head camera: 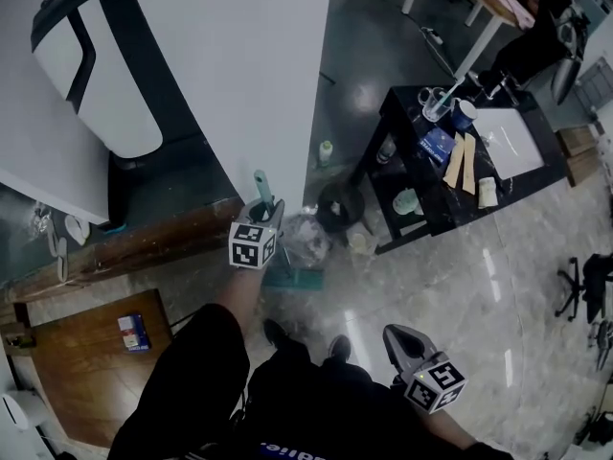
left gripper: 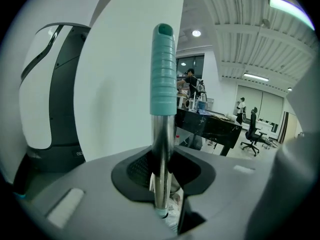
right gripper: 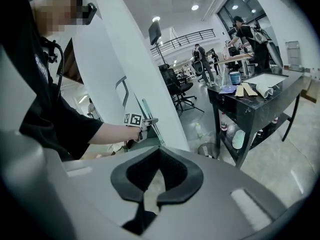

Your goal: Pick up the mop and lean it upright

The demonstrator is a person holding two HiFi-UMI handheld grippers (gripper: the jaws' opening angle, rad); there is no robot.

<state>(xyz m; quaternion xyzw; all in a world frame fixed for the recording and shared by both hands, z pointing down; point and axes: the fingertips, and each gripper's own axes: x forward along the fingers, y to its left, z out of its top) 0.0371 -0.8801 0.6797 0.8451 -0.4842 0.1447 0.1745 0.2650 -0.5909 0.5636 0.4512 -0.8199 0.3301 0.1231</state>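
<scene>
Right gripper point(head camera: 400, 337) hangs low at the person's side, jaws pressed together on nothing, well apart from the mop point(head camera: 261, 185). Left gripper point(head camera: 267, 206) pinches the mop's steel shaft point(left gripper: 161, 149) between its pads. That shaft runs close to vertical through the jaws, with the teal grip point(left gripper: 163, 79) rising above them. Mop head point(head camera: 293, 277) appears to rest on the floor by the person's shoes point(head camera: 274, 332), at the foot of the white wall point(head camera: 239, 75). That wall stands just behind the handle, on the far side from the person. The lean likely calls for tipping the handle's top away from the body until it meets the wall, and only the left hand is placed to do it.
</scene>
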